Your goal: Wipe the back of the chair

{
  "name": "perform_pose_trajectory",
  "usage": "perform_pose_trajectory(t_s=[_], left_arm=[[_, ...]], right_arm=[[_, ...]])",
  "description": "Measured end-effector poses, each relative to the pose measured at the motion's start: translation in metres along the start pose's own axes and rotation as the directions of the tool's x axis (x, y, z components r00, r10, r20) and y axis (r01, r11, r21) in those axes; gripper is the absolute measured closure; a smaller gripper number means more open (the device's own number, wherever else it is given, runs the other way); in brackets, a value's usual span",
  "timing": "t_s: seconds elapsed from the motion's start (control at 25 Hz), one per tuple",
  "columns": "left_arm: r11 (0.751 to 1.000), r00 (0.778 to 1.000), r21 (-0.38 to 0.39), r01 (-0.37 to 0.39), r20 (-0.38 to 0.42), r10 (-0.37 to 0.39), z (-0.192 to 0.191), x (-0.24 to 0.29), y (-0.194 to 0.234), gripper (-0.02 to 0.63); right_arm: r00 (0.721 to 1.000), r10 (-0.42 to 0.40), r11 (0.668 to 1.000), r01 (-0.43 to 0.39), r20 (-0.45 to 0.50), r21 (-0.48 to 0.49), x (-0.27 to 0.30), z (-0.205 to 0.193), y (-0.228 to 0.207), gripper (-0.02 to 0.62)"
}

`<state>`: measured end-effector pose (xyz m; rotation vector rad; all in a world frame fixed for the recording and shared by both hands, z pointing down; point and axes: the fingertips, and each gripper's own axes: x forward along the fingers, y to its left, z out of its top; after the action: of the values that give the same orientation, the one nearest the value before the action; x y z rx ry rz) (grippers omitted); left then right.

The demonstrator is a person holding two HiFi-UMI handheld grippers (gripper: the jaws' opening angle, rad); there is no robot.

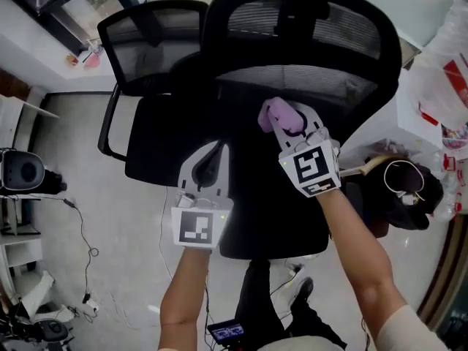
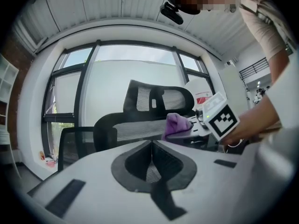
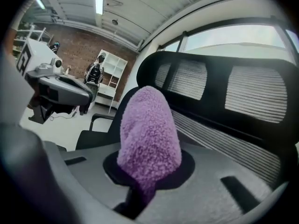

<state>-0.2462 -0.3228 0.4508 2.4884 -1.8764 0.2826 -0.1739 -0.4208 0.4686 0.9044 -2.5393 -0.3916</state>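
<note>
From above in the head view I see a black mesh office chair, its headrest farthest from me. My right gripper is shut on a fluffy purple cloth and holds it just at the upper mesh of the chair back. In the right gripper view the purple cloth stands up from the jaws, with the chair back close behind it. My left gripper hovers over the seat to the left, shut and holding nothing. The left gripper view shows the same chair and the purple cloth.
A second black mesh chair stands at the back left, touching or nearly touching the first. White plastic bags and a dark bag lie to the right. A white shelf and floor cables are at the left.
</note>
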Motion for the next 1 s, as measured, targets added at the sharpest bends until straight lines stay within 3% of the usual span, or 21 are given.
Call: perform_pose_trajectory(t_s=[0.16, 0.4, 0.64, 0.88, 1.0], left_arm=[[1.000, 1.000, 0.000, 0.011, 0.001, -0.011, -0.023, 0.007, 0.008, 0.598], [0.999, 0.999, -0.020, -0.027, 0.043, 0.027, -0.026, -0.005, 0.024, 0.598], [0.999, 0.999, -0.034, -0.042, 0.025, 0.043, -0.043, -0.011, 0.030, 0.598], [0.999, 1.000, -0.016, -0.028, 0.010, 0.028, -0.054, -0.004, 0.020, 0.598], [1.000, 1.000, 0.002, -0.008, 0.001, 0.008, -0.058, 0.003, 0.008, 0.598]], right_arm=[[1.000, 0.021, 0.999, -0.022, -0.016, -0.048, 0.035, -0.009, 0.017, 0.560], [0.999, 0.045, 0.996, -0.046, -0.016, -0.072, 0.060, 0.001, 0.041, 0.560], [0.997, 0.077, 0.989, -0.078, -0.012, -0.126, 0.078, 0.006, 0.067, 0.560], [0.998, 0.064, 0.978, -0.064, -0.006, -0.198, 0.075, -0.001, 0.066, 0.561], [1.000, 0.023, 0.983, -0.026, -0.020, -0.182, 0.058, -0.019, 0.045, 0.565]])
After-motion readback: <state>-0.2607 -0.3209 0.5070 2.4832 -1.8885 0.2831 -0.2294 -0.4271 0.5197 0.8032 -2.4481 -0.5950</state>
